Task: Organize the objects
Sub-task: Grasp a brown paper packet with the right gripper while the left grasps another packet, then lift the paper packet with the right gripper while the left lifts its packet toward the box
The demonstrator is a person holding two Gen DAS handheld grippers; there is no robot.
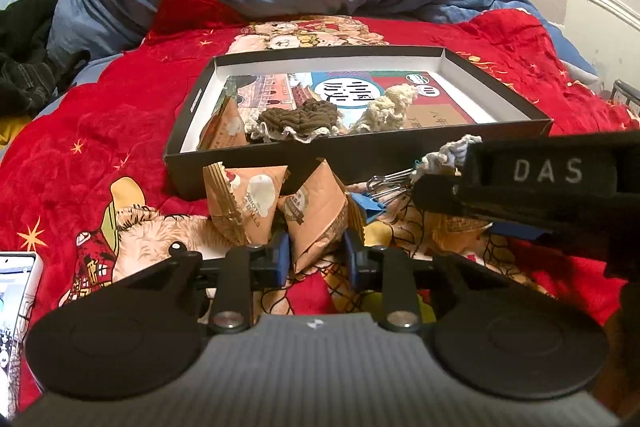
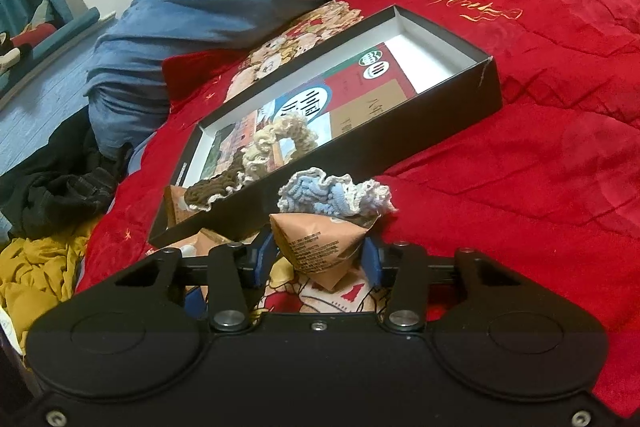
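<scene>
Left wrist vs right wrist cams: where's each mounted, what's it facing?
Left wrist: on the left gripper, angled down at a snack packet between its fingers, black box beyond; right gripper crosses at right.
Right wrist: on the right gripper, over another packet, blue scrunchie behind.
Shared: box, red blanket.

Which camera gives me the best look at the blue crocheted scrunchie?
Right wrist view: the blue crocheted scrunchie shows whole, lying just past the packet. In the left wrist view only a pale edge peeks out behind the right gripper's body.
</scene>
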